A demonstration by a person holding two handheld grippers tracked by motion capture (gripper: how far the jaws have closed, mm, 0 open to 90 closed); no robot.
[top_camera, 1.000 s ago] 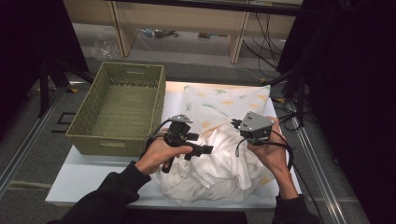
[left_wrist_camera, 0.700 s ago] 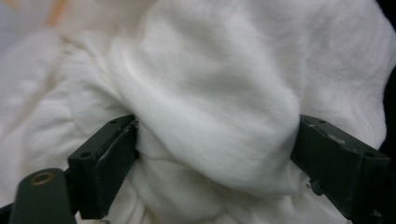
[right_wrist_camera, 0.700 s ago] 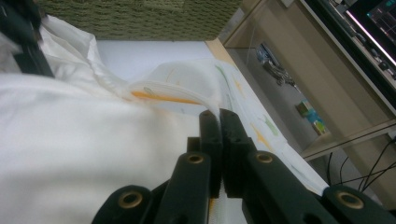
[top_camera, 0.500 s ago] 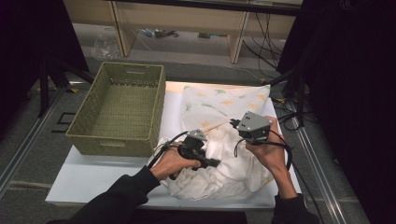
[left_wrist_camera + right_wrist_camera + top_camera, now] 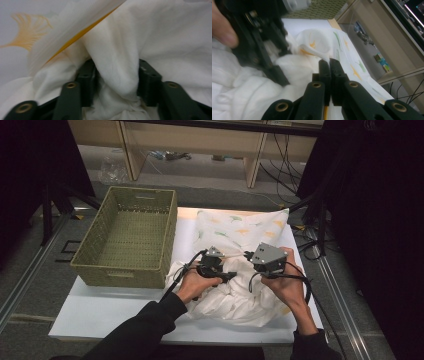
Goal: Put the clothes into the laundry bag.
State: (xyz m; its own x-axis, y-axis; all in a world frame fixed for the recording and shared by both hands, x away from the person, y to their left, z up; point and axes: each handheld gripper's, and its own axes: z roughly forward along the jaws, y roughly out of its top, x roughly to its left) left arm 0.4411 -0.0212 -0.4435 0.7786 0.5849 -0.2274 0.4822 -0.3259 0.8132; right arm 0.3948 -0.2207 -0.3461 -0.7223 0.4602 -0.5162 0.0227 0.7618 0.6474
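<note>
White tabletop [image 5: 100,315], basket [image 5: 127,235] at left; pillowcase [image 5: 240,227] runs lengthwise away from the person, its white pillow [image 5: 235,295] bunched at the near end. Left gripper [image 5: 231,276] has slid rightward, jaws pinching pillow cloth. Right gripper [image 5: 246,255] jaws are together on the case's zipper edge.

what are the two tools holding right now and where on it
The left tool pinches a bunched fold of the crumpled white fabric. The right tool is shut on the edge of the leaf-printed cover by its yellow zipper.
</note>
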